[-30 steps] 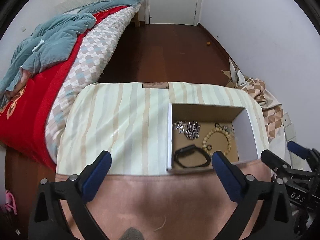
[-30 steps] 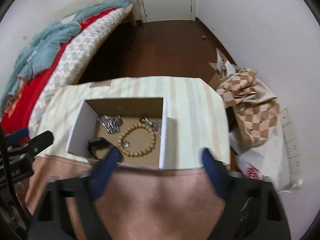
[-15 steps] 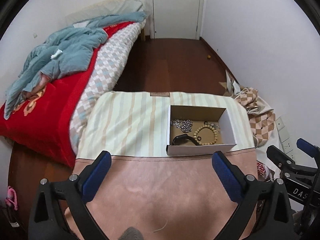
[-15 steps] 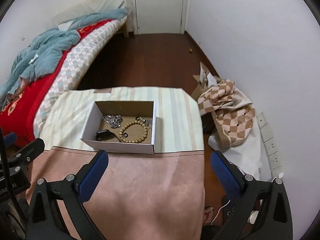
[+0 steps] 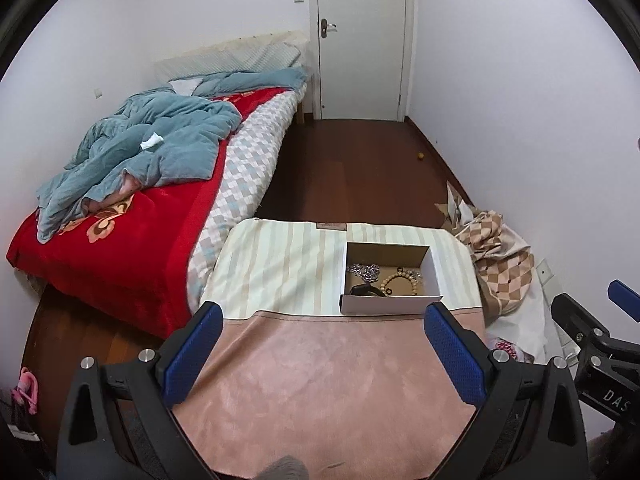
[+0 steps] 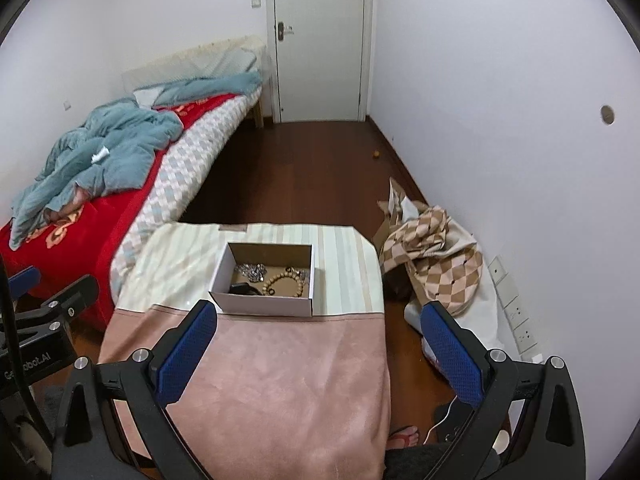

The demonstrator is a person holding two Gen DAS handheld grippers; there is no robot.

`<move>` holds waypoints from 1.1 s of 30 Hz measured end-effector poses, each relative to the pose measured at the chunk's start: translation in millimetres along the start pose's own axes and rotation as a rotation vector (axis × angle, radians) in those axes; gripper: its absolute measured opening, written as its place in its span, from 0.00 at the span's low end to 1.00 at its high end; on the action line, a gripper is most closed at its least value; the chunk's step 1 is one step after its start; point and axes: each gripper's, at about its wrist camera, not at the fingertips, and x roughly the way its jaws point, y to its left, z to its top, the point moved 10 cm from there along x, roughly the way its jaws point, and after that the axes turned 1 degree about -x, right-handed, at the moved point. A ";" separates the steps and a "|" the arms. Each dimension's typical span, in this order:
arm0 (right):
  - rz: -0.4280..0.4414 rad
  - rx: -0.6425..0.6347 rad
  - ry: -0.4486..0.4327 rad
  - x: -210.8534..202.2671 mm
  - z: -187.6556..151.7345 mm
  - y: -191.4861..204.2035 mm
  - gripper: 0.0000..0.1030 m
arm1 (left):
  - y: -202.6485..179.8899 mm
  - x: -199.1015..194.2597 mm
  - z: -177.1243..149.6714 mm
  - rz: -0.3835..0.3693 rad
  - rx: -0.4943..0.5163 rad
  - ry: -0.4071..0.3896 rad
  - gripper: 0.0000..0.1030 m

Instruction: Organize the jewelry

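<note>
Two handheld grippers — black frames, blue pads.

Left gripper point(image 5: 318, 320): black angular plastic arms, each finger faced with a blue dimpled pad point(image 5: 454, 360); round silver screws point(image 5: 146, 356) sit on the top of both arms. Right gripper point(image 6: 318, 320) is the same build — black arms, blue textured pads point(image 6: 184, 354), silver screw heads point(image 6: 498, 355). Seen from the left camera, its black side body carries white letters "DAS" point(image 5: 614, 397), cut off at the frame edge. From the right camera, the left unit's body reads partly "bot.AI" point(image 6: 30, 362); a thin black cable point(image 6: 10, 340) crosses it.
</note>
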 end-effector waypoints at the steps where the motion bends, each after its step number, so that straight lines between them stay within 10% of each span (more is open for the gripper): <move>1: -0.002 -0.002 -0.008 -7.7 1.3 0.4 1.00 | 0.3 -6.7 -0.1 0.001 0.002 -0.004 1.00; 13: 0.021 -0.023 -0.041 -59.3 8.9 6.4 1.00 | 4.3 -38.7 -1.6 -0.008 -0.017 0.001 1.00; 33: -0.038 -0.001 0.017 7.5 48.2 -7.5 1.00 | -8.9 11.5 33.9 0.030 -0.002 0.058 1.00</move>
